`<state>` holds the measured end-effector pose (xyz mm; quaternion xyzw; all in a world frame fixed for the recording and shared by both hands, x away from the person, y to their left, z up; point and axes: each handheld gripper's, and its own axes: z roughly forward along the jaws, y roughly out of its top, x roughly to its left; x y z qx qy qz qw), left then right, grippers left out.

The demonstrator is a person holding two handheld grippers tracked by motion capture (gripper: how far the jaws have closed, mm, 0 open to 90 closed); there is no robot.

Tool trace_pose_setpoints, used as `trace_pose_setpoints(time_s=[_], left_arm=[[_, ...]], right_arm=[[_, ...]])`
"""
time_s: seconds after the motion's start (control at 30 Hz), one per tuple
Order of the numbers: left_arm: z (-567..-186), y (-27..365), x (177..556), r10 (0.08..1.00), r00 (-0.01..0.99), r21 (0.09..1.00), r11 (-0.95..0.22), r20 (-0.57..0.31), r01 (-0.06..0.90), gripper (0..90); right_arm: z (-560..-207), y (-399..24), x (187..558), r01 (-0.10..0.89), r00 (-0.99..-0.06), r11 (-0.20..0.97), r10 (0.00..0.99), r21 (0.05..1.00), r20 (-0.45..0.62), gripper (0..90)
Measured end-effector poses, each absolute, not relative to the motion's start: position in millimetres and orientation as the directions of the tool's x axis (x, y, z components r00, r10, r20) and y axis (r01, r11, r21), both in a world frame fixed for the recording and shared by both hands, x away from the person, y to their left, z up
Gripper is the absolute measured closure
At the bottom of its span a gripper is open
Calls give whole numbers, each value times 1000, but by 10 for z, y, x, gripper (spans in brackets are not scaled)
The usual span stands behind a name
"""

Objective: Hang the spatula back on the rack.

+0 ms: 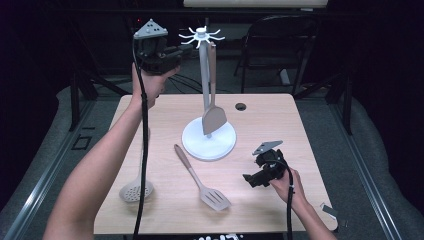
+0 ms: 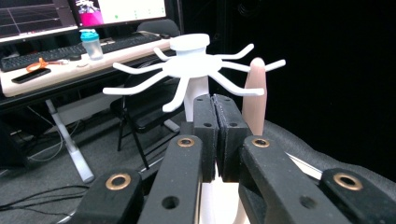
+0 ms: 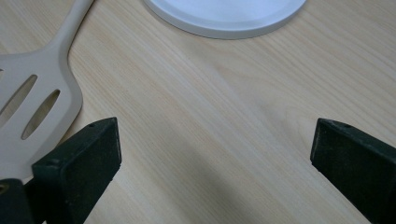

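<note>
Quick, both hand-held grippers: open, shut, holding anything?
Left hand-held gripper: shut, empty, up beside the rack top.
Right hand-held gripper: open, empty, over the table.

The surface is pale wood with a fine straight grain, satin rather than shiny. The utensil stand looks like smooth white plastic, matt, with a soft sheen on its round base. The slotted spatula has a beige matt head, silicone or plastic by the look of it. The left claw has black pads, dull and slightly grainy, on black plastic arms with brassy metal rivets.
</note>
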<state>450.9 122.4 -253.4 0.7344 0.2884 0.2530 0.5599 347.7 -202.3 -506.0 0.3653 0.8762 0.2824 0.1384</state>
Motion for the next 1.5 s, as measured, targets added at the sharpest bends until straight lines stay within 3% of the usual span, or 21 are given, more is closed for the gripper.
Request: trace_pose_setpoints(time_s=[0.67,1.13,1.5], left_arm=[[-2531,1275,4625,758,651,969,-184,35,162,898],[-2552,1267,4332,698,713,972,-209,69,111,899],[-2494,1125,4335,695,713,970,-227,95,91,898]], right_arm=[[-5072,-2014,3471,553,-694,584,717,594,-58,15],[-5054,-2001,3467,552,-695,590,716,589,-66,17],[-5054,-2012,3465,555,-691,586,720,590,-65,18]])
